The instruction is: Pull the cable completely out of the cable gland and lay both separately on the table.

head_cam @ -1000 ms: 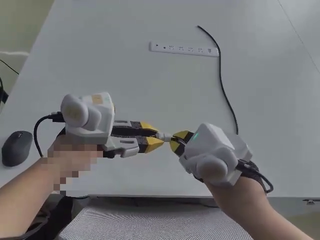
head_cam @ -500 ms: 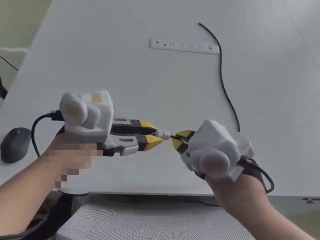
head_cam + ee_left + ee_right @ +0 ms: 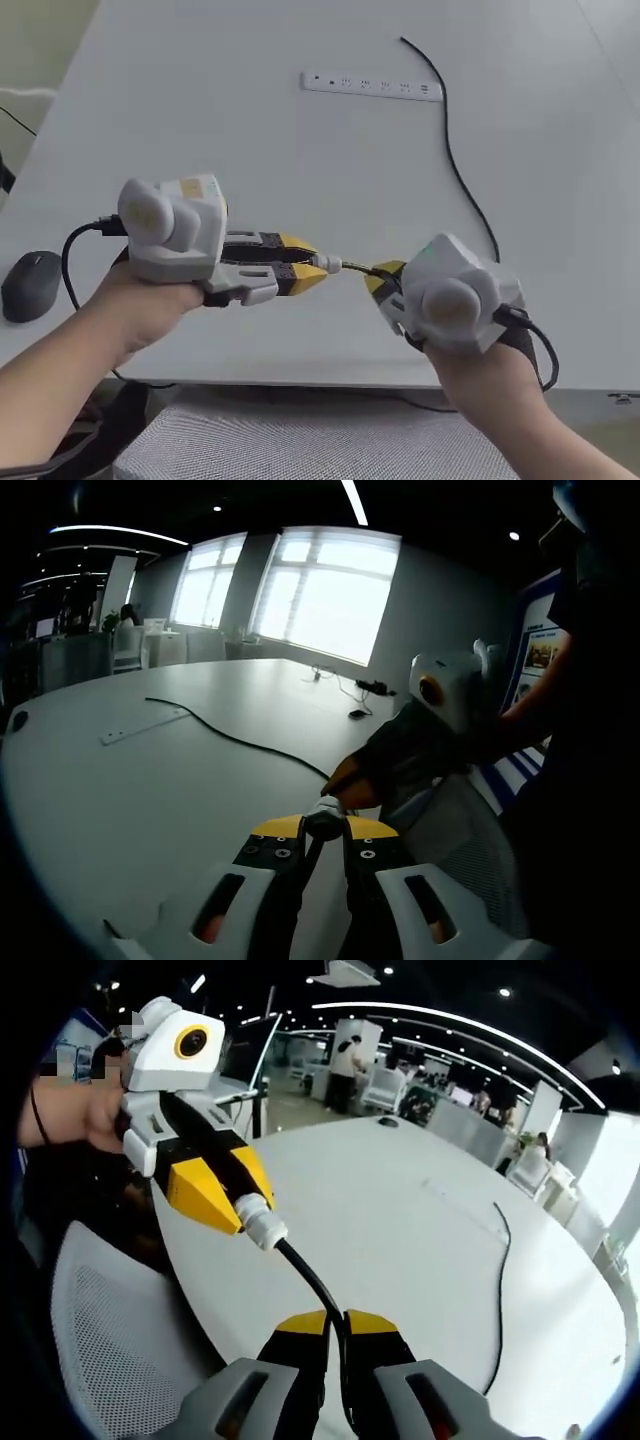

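Observation:
Both grippers hover above the near edge of the white table (image 3: 250, 130). My left gripper (image 3: 314, 271) is shut on a small white cable gland (image 3: 328, 264), which pokes out past its yellow tips. A short black cable (image 3: 358, 268) runs from the gland's end to my right gripper (image 3: 386, 281), which is shut on it. In the left gripper view the gland (image 3: 322, 818) sits clamped between the yellow fingertips (image 3: 275, 829). In the right gripper view the cable (image 3: 310, 1278) rises from the right gripper (image 3: 338, 1322) to the gland (image 3: 262, 1227).
A white power strip (image 3: 372, 86) lies at the far side of the table, with a long black cord (image 3: 455, 160) trailing toward the near right. A dark mouse (image 3: 28, 285) sits at the left edge. A grey mesh chair seat (image 3: 280, 445) is below the table's front edge.
My right gripper has drawn to the right, away from the left one. The gap between them has grown and more black cable shows outside the gland.

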`<state>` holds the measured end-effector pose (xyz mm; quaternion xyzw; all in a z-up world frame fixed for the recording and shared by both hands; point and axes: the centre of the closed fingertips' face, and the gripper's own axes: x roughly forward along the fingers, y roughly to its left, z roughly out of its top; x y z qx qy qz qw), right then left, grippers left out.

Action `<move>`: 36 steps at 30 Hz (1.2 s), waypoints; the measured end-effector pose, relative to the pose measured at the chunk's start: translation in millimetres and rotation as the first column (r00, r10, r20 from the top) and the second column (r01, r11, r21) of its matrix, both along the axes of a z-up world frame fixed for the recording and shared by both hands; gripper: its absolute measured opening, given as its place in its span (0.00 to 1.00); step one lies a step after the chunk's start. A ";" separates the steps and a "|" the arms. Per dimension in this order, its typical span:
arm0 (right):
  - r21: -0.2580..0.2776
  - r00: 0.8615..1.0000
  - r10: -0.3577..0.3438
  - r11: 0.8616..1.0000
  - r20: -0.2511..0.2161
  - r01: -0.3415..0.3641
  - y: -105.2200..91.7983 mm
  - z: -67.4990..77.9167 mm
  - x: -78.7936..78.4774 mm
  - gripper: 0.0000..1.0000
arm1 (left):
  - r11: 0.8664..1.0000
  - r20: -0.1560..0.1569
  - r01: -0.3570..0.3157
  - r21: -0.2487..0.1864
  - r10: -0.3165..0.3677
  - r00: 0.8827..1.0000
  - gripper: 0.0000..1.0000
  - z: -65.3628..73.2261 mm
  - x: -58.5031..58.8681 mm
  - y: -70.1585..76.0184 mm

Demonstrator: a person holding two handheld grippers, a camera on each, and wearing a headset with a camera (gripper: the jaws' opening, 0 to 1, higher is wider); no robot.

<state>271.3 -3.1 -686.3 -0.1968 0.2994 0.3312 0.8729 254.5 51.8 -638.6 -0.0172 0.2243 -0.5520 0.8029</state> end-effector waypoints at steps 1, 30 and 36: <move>0.021 0.999 -0.026 0.999 -0.021 0.027 -2.2 -3.0 0.5 0.00 | 1.000 -0.002 0.001 -0.002 -0.001 1.000 0.15 0.1 -0.2 -0.5; 0.160 0.952 -0.241 0.949 -0.187 0.272 -24.8 -36.6 -2.9 0.01 | 1.000 0.006 0.014 0.005 -0.014 1.000 0.15 0.7 -0.7 4.1; 0.170 0.951 -0.247 0.945 -0.187 0.279 -24.3 -33.4 -3.4 0.02 | 1.000 0.006 0.004 0.003 -0.004 1.000 0.15 1.7 0.3 6.9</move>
